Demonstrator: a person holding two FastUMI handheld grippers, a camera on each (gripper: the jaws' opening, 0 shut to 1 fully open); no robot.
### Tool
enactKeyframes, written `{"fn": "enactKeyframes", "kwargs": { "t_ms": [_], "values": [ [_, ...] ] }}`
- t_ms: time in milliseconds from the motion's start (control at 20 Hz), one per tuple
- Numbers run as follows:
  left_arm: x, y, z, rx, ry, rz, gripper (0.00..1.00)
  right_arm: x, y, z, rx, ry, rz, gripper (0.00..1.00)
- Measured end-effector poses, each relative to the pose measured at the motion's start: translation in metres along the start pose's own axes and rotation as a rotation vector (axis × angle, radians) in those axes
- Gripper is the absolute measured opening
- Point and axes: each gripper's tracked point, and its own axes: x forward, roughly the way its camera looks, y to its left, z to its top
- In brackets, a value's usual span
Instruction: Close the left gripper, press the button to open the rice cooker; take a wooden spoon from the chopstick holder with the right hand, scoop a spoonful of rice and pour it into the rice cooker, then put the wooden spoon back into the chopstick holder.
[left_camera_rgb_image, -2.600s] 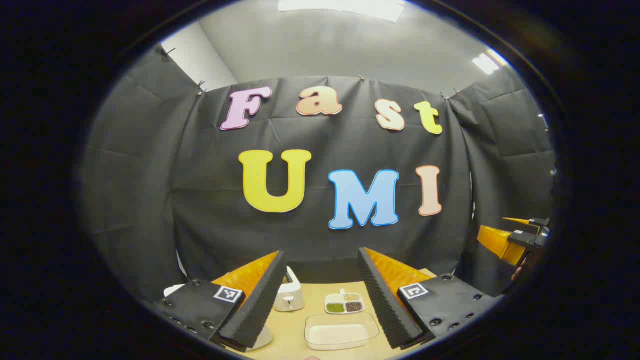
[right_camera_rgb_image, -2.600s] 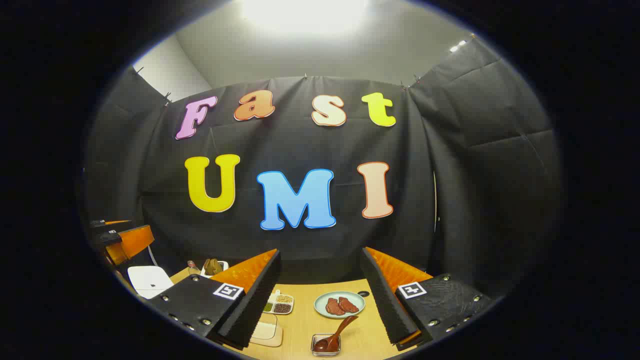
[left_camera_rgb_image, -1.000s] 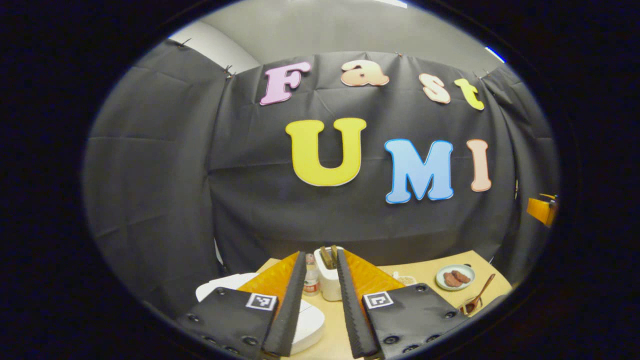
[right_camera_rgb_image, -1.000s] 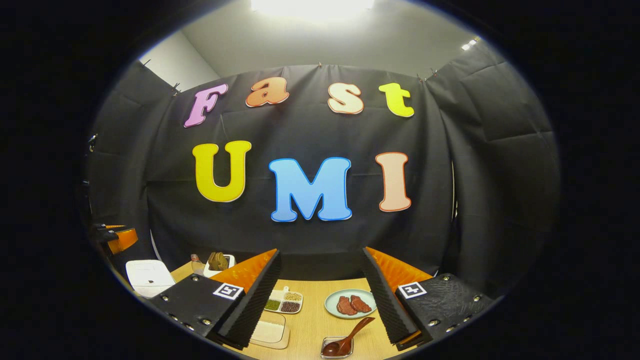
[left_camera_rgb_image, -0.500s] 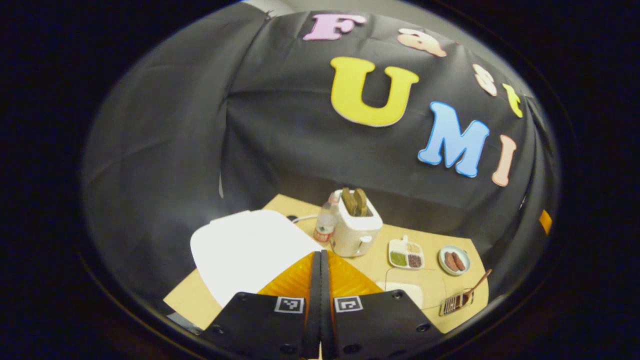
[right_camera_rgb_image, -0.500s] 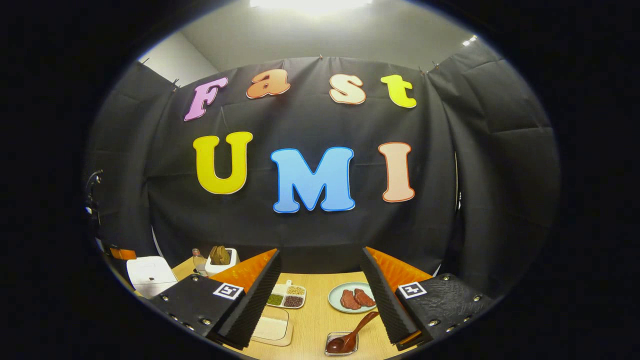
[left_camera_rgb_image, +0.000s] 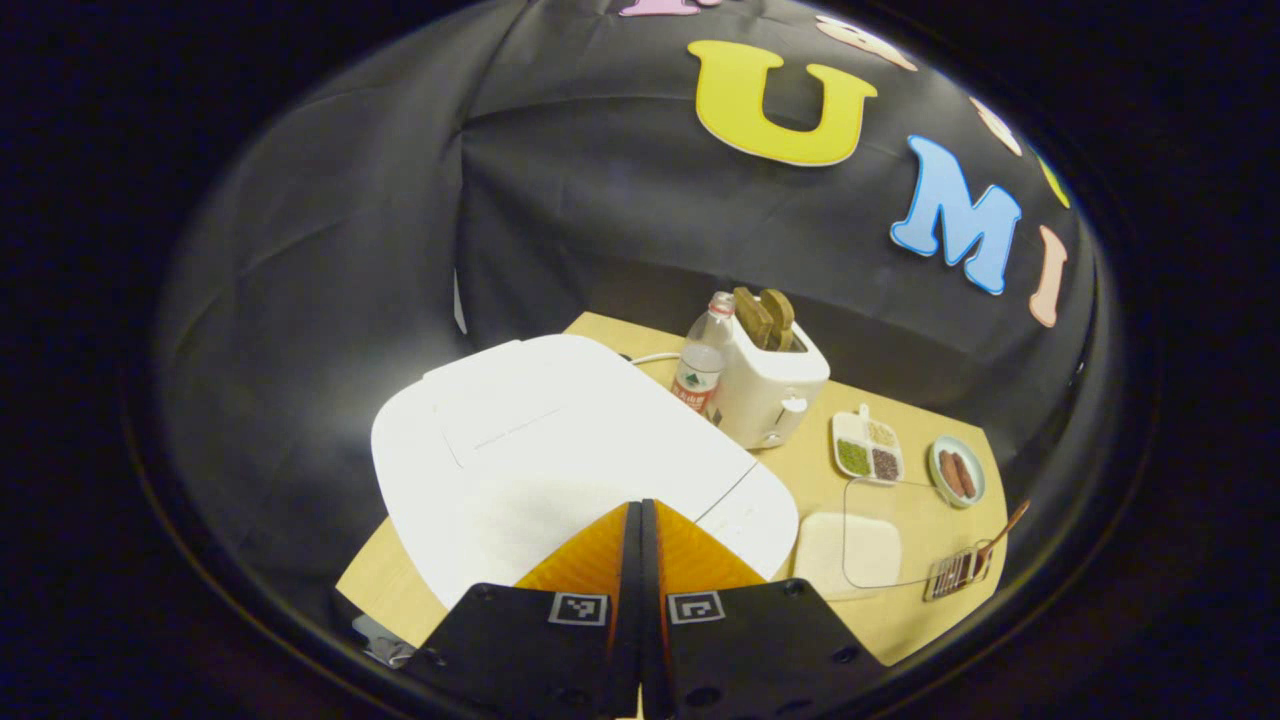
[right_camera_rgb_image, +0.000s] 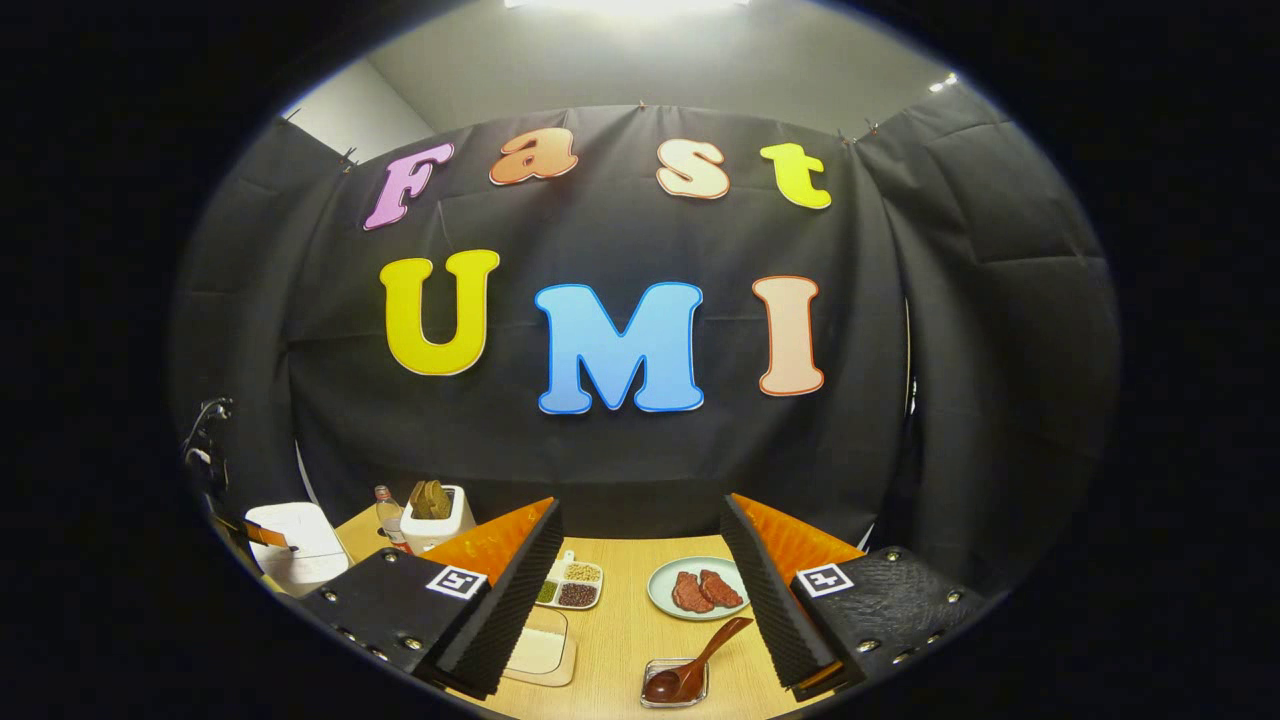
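The tabletop (left_camera_rgb_image: 900, 610) carries everything, and the largest thing on it is the white rice cooker (left_camera_rgb_image: 540, 440), lid down, at the left end. In the left gripper view it now looms larger and nearer than half a second ago, when it sat lower and smaller in view. The left gripper (left_camera_rgb_image: 640, 520) hangs just over the cooker's front part with its two fingers pressed flat together, nothing between them — a second ago they had a narrow gap, and before that they stood wide. Whether the tips touch the lid cannot be told.

Behind the cooker stand a white toaster (left_camera_rgb_image: 765, 385) with bread in its slots and, touching its left side, a small bottle (left_camera_rgb_image: 700, 365). To the right lie a clear rice tray (left_camera_rgb_image: 860, 545), a divided dish of grains (left_camera_rgb_image: 866, 447) and a plate of meat (left_camera_rgb_image: 958, 470).

In the right gripper view the right gripper (right_camera_rgb_image: 640, 590) holds nothing, its fingers spread wide, much as in the earlier frames. Between them, near the table's front edge, the wooden spoon (right_camera_rgb_image: 695, 665) rests with its bowl in a small clear holder (right_camera_rgb_image: 672, 692) and its handle leaning up to the right — untouched.
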Motion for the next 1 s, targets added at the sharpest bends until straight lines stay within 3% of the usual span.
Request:
{"fn": "enactKeyframes", "kwargs": {
  "t_ms": [50, 350, 650, 850, 950, 1000],
  "values": [
    [0.003, 0.004, -0.011, -0.012, 0.036, 0.012, 0.08, 0.001, 0.000, 0.001, -0.001, 0.000, 0.001, 0.97],
    [-0.005, 0.003, 0.007, -0.028, -0.027, 0.016, 0.08, 0.001, -0.001, -0.003, 0.002, 0.004, 0.002, 0.97],
    [-0.036, 0.009, 0.064, -0.028, -0.179, 0.050, 0.08, 0.001, -0.001, -0.002, 0.006, 0.001, 0.013, 0.97],
    [-0.078, 0.016, 0.119, 0.026, -0.356, 0.130, 0.11, -0.002, 0.001, 0.001, -0.003, -0.014, 0.031, 0.97],
    [-0.102, -0.004, 0.138, 0.019, -0.434, 0.074, 0.26, -0.002, 0.000, 0.001, -0.004, -0.017, 0.031, 0.96],
    [-0.113, -0.011, 0.144, 0.018, -0.475, 0.059, 0.49, -0.002, 0.000, 0.001, -0.002, -0.015, 0.032, 0.97]
  ]
}}
